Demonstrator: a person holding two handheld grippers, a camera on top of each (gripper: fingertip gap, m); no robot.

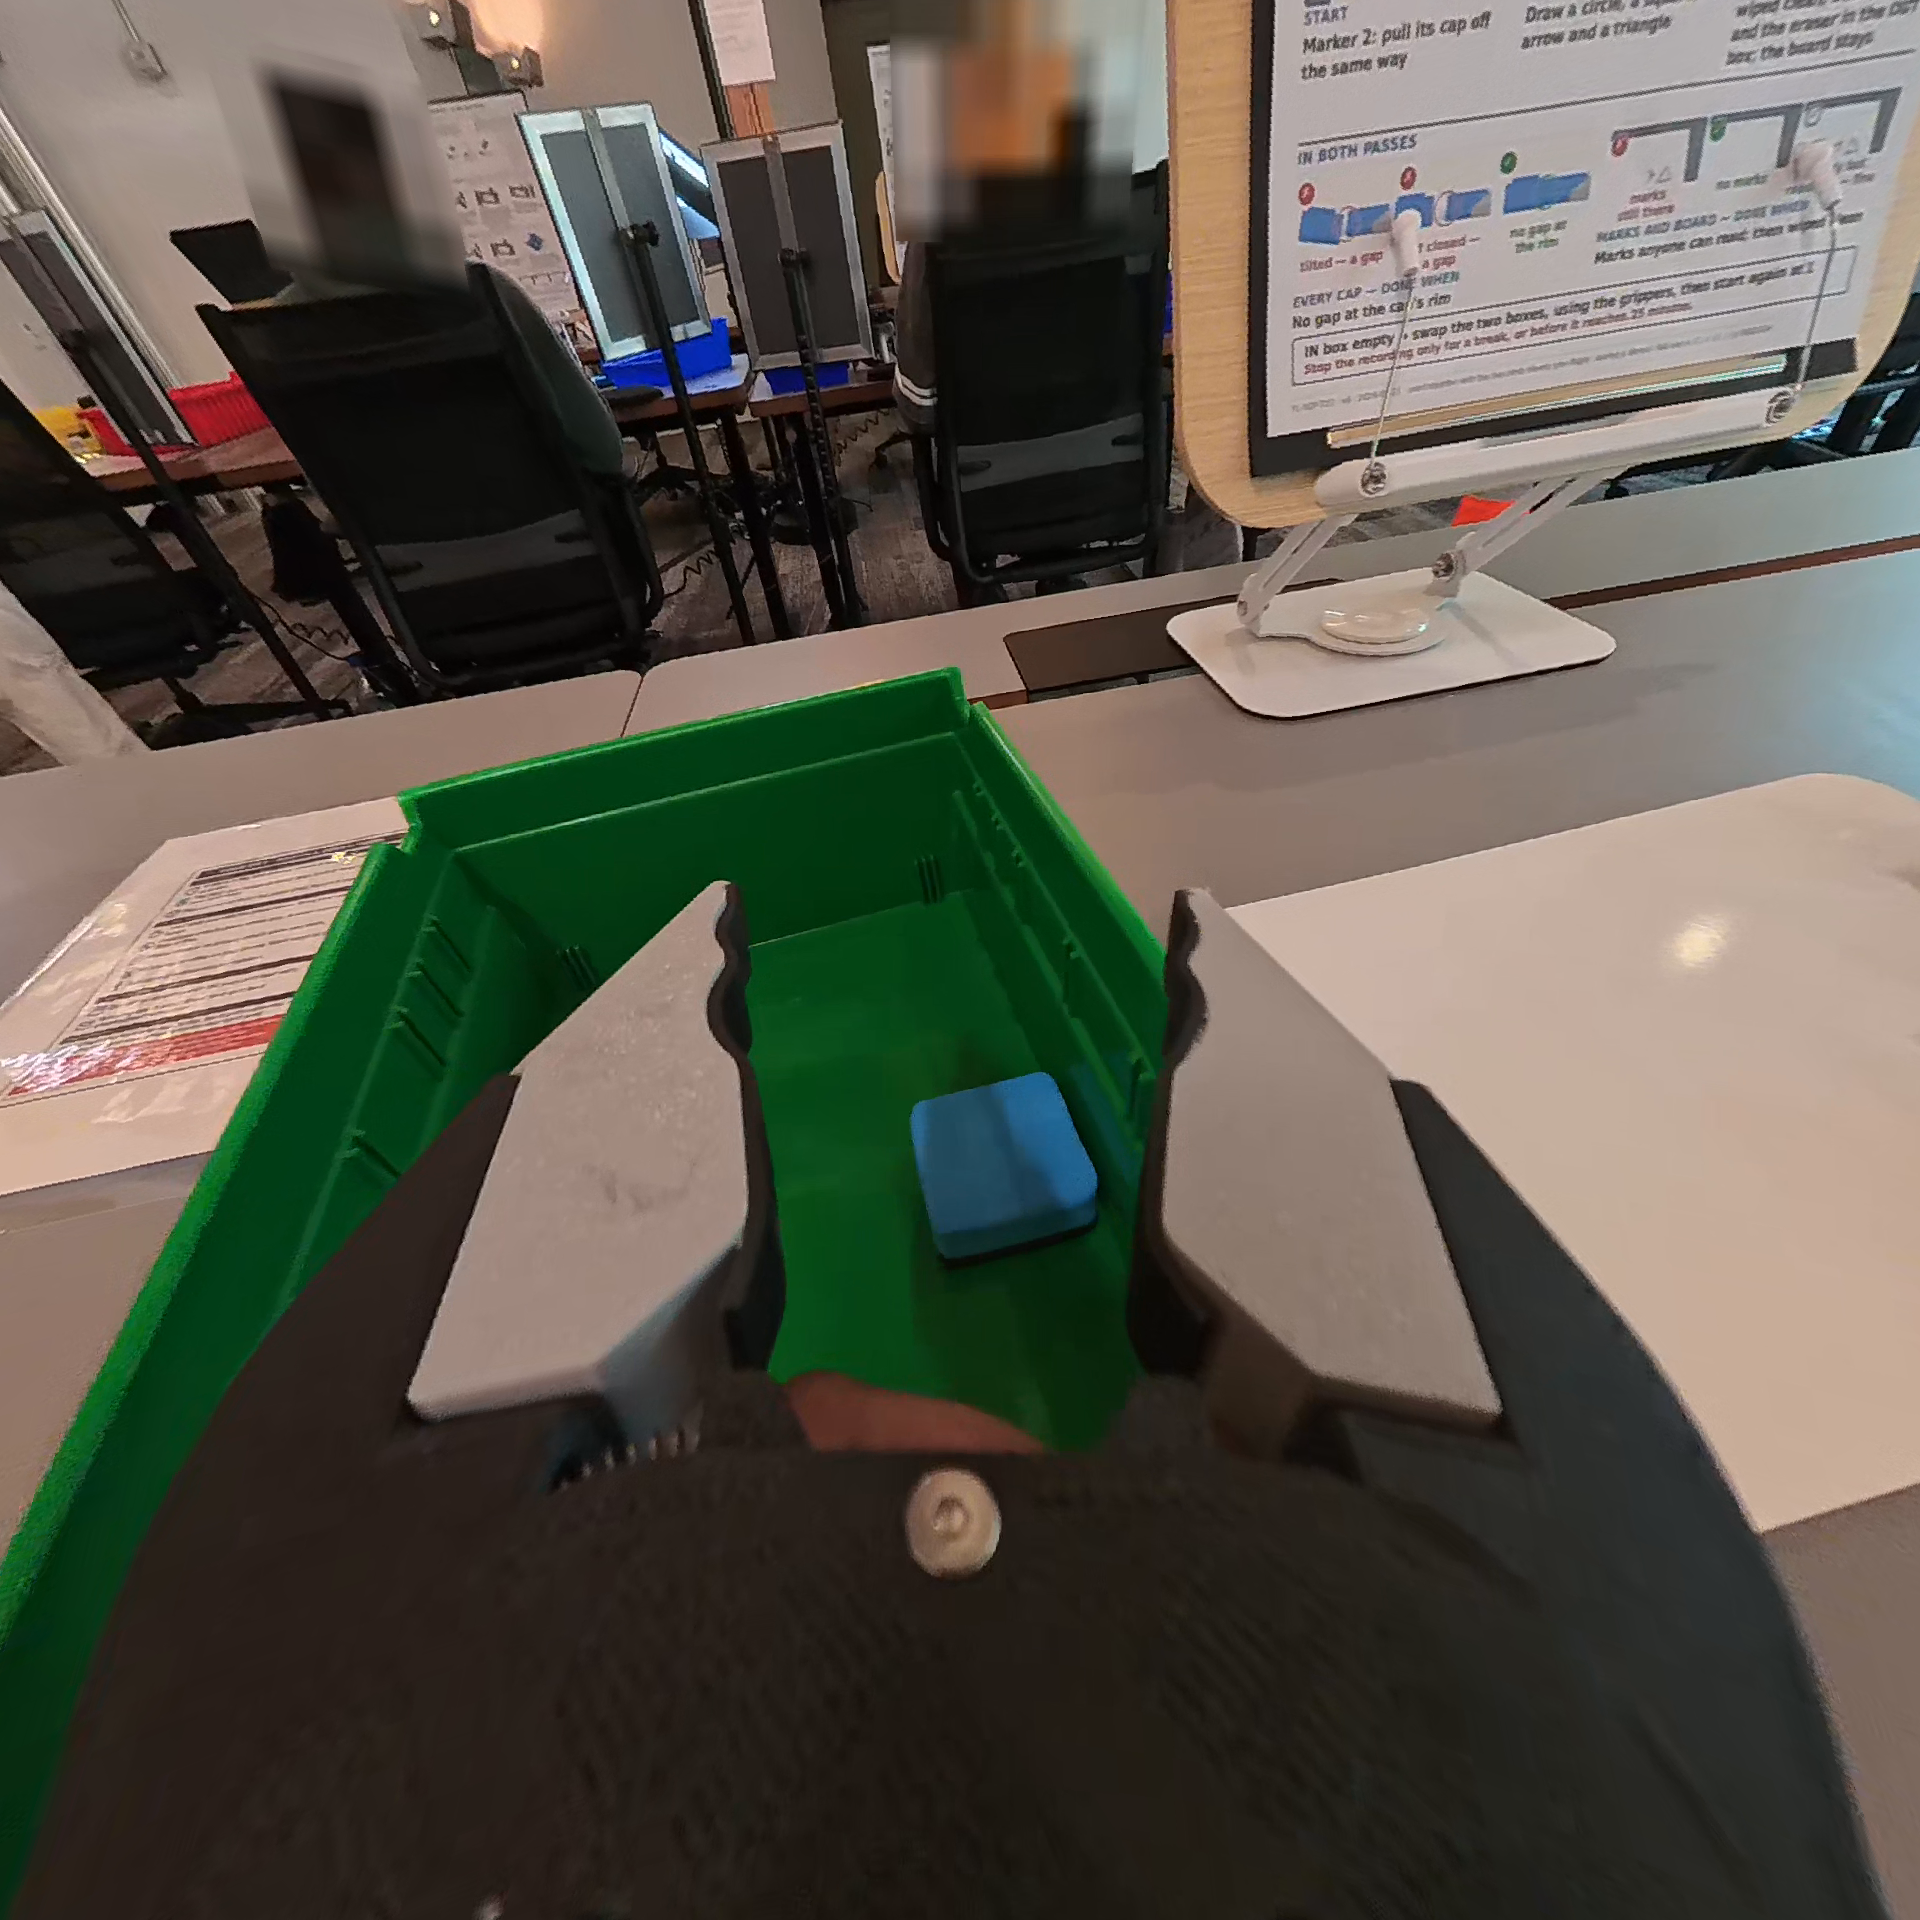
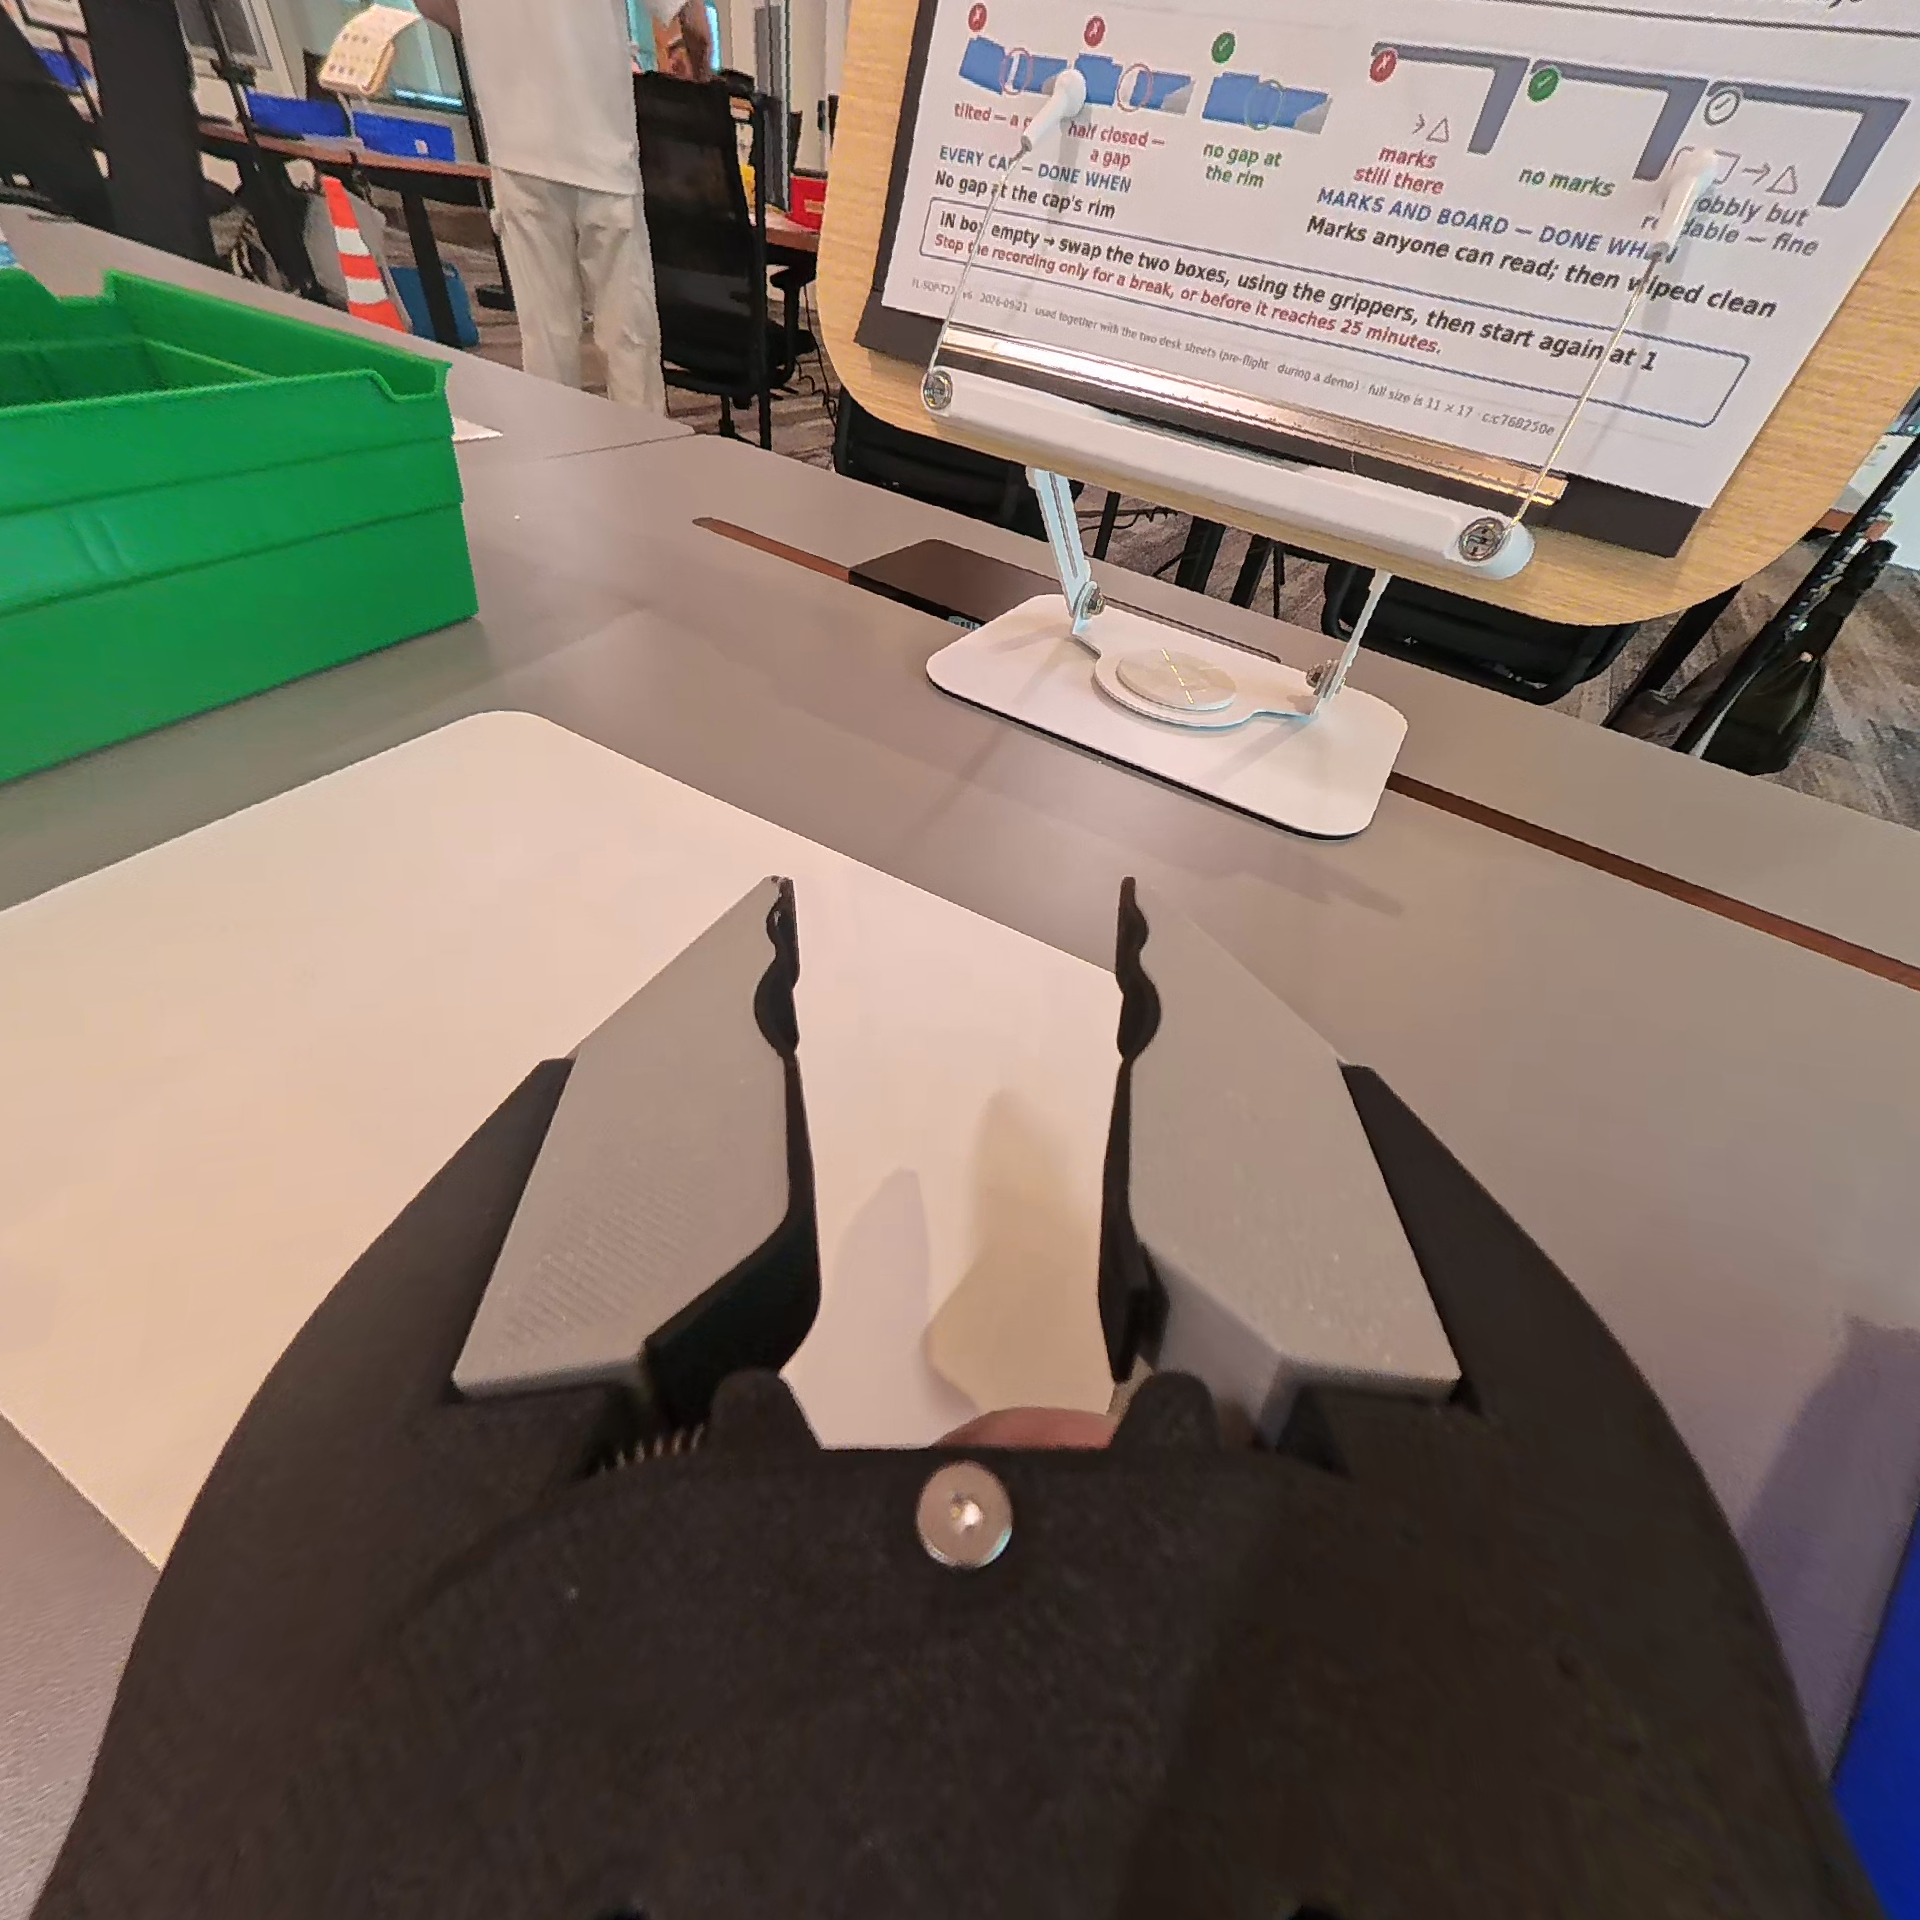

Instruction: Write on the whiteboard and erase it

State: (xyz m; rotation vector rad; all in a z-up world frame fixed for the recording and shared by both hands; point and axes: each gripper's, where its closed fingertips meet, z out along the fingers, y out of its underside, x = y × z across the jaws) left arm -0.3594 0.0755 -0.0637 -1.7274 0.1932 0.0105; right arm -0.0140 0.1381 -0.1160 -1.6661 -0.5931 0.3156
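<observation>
A blue eraser [image 1: 1003, 1164] with a dark underside lies flat on the floor of a green bin [image 1: 665, 821], near its right wall. My left gripper [image 1: 951, 914] is open and empty, held over the bin with the eraser showing between its fingers, below them. The white whiteboard [image 1: 1558, 1091] lies flat on the grey desk to the right of the bin; I see no marks on it. In the right wrist view my right gripper [image 2: 951, 904] is open and empty above the whiteboard [image 2: 416, 987]. The green bin [image 2: 208, 499] stands to its left.
An instruction sheet on a wooden-edged stand [image 2: 1174, 717] stands at the back of the desk [image 2: 1558, 987]. A laminated paper [image 1: 177, 977] lies left of the bin. A blue object [image 2: 1881, 1714] shows at the right edge. Office chairs [image 1: 447, 468] and a person [image 2: 571, 187] are beyond the desk.
</observation>
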